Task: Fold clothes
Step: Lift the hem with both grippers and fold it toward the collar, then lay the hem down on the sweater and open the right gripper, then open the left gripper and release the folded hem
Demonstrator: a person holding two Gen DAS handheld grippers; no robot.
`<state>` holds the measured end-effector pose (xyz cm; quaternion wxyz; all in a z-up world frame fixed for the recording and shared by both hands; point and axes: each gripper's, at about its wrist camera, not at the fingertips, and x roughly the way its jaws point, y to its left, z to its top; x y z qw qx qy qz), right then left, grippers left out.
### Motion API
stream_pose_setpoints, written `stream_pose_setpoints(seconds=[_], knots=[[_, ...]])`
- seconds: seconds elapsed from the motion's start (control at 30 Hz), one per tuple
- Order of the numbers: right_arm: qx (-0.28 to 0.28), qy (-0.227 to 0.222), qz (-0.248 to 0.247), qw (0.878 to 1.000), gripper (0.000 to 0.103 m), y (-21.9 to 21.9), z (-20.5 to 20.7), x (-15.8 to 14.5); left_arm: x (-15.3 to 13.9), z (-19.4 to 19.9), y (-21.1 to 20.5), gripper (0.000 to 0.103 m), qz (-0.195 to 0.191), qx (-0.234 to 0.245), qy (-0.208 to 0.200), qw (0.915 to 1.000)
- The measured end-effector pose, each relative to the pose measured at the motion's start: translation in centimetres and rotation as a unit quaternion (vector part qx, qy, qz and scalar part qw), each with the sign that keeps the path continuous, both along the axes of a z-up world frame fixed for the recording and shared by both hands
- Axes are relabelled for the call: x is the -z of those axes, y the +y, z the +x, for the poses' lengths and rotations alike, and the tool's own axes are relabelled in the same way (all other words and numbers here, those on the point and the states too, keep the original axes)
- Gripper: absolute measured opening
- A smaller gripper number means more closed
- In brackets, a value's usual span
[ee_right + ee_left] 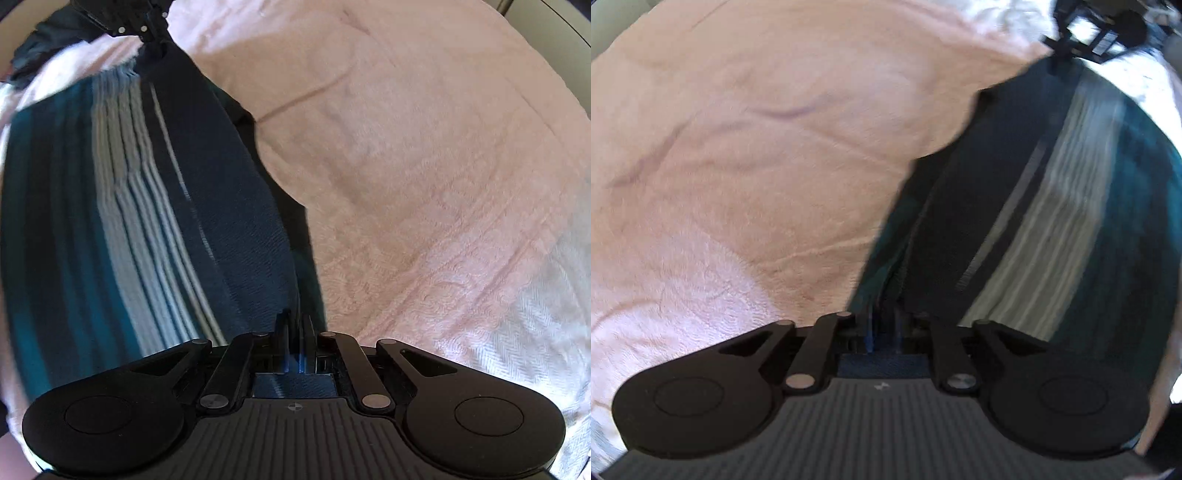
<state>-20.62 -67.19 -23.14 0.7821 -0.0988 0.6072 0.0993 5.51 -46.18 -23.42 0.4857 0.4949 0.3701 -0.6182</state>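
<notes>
The left gripper (882,328) was black, with two round flat housings at the near left and near right, each marked by a shallow circle. Between them lay a grey ribbed plate with a small white mark at its far edge. Flat link bars ran from silver pins toward the two narrow black fingers, which had blue at their base.

The right gripper (294,332) looked the same: black round housings, a dark ribbed plate with a small crosshair mark, silver pins, one with a slot, and blue-lit finger bases.
</notes>
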Motion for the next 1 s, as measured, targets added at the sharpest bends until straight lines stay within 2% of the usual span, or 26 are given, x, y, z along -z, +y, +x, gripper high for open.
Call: stream_pose_setpoints(seconds=[0.03,0.07,0.1,0.13,0.2,0.23,0.37,0.43,0.57,0.7,0.73,0.77,0.87,1.0], knots=[[0.008,0.003,0.004,1.000,0.001,-0.3,0.2,0.9,0.8,0.6,-0.2,0.014,0.001,-0.023,-0.020,0.9995],[0.017,0.007,0.006,1.000,0.002,-0.6,0.5,1.8,1.6,1.2,-0.5,0.019,0.003,-0.047,-0.041,0.9980],[0.028,0.013,0.002,1.000,0.010,-0.9,0.6,2.7,2.0,2.1,-0.5,0.021,0.001,-0.076,-0.049,0.9959],[0.042,0.017,-0.007,0.999,0.029,-1.1,0.6,3.1,1.8,3.1,-0.2,0.023,-0.005,-0.103,-0.036,0.9940],[0.086,0.010,-0.021,0.996,0.051,-1.8,0.5,3.2,1.4,5.1,0.5,0.024,-0.017,-0.156,-0.007,0.9876],[0.111,-0.001,-0.026,0.993,0.053,-2.2,0.3,2.7,0.9,5.5,1.1,0.025,-0.026,-0.170,0.003,0.9851],[0.224,-0.043,-0.004,0.974,0.054,-3.8,-1.9,-0.1,-1.5,6.8,3.9,0.029,-0.055,-0.223,0.046,0.9721],[0.278,-0.060,0.018,0.959,0.054,-4.2,-3.5,-1.0,-2.1,6.9,5.4,0.029,-0.067,-0.247,0.082,0.9633],[0.377,-0.077,0.054,0.922,0.055,-3.9,-7.3,-1.5,-1.1,6.0,6.5,0.030,-0.070,-0.285,0.140,0.9458],[0.449,-0.081,0.094,0.885,0.055,-4.0,-9.8,-0.5,0.3,5.3,5.9,0.028,-0.056,-0.284,0.142,0.9466],[0.459,-0.088,0.102,0.878,0.055,-4.1,-10.1,-0.4,0.7,5.1,5.8,0.022,-0.053,-0.284,0.142,0.9469],[0.468,-0.095,0.109,0.872,0.055,-4.2,-10.3,-0.2,1.0,4.9,5.6,0.010,-0.050,-0.283,0.142,0.9472],[0.482,-0.108,0.120,0.861,0.055,-5.1,-10.1,0.4,2.1,4.3,5.2,0.004,-0.040,-0.282,0.143,0.9479],[0.497,-0.126,0.157,0.844,0.054,-6.2,-9.5,1.4,1.0,4.3,5.7,0.003,-0.054,-0.265,0.141,0.9524]])
